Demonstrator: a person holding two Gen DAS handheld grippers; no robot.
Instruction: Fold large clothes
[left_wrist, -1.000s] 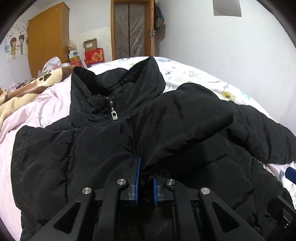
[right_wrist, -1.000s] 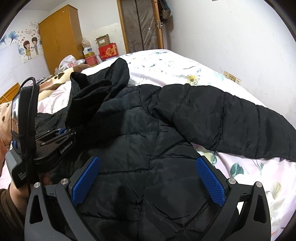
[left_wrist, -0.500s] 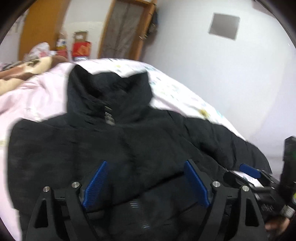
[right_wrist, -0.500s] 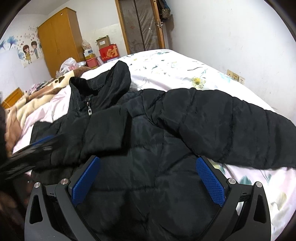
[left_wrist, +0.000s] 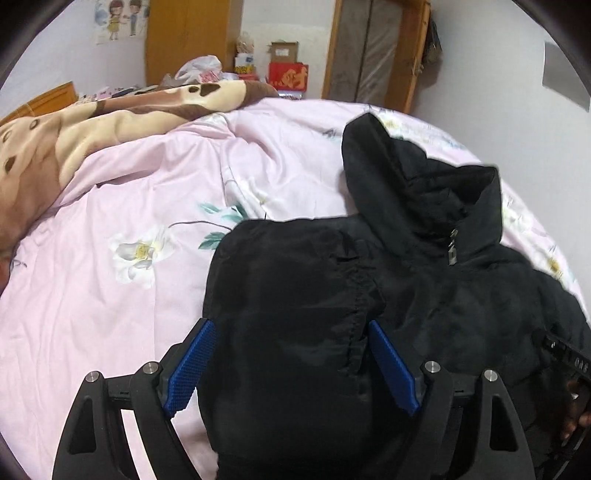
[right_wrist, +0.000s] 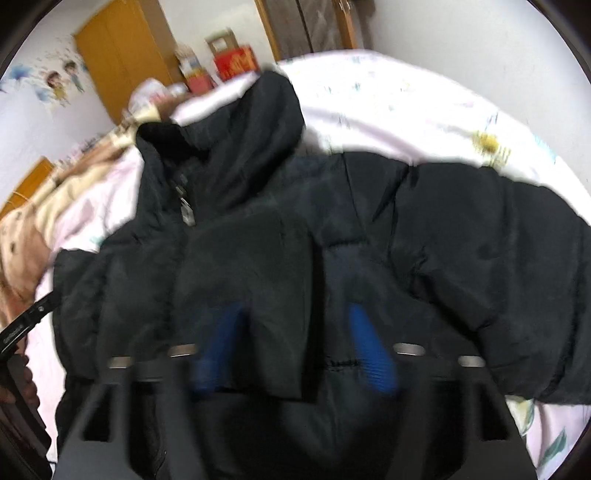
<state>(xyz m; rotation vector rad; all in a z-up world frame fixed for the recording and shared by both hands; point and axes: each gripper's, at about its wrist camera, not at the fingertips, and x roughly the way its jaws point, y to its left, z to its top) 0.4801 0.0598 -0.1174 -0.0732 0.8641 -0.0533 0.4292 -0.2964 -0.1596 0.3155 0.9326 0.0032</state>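
Setting: a black puffer jacket (left_wrist: 424, 295) lies front-up on a bed spread with a pink floral sheet (left_wrist: 129, 258), collar toward the far wall, ready for folding.

Jacket: in the left wrist view its zipped collar (left_wrist: 443, 199) stands up at far right, with the zip pull (left_wrist: 453, 254) hanging at the throat. One sleeve (left_wrist: 295, 295) lies folded in over the chest, which narrows the body on that side.

Other sleeve: in the right wrist view the second sleeve (right_wrist: 498, 251) stretches out to the right across the sheet, not yet folded in; judging by the layout, it is the next part to bring over.

Left gripper: the left gripper (left_wrist: 291, 363) hangs over the near-left edge of the jacket with its blue pads (left_wrist: 190, 367) spread wide, clamping nothing; the folded sleeve lies below, between them.

Right gripper: the right gripper (right_wrist: 295, 350) points down over the middle of the jacket and its jaws are closing, with a ridge of black fabric between the pads (right_wrist: 369, 354). The view is blurred, so whether they press the cloth cannot be told.

Background: a brown-and-cream blanket (left_wrist: 92, 122) is bunched at far left, clear of the folding area, and a wooden wardrobe (left_wrist: 188, 37) stands beyond.
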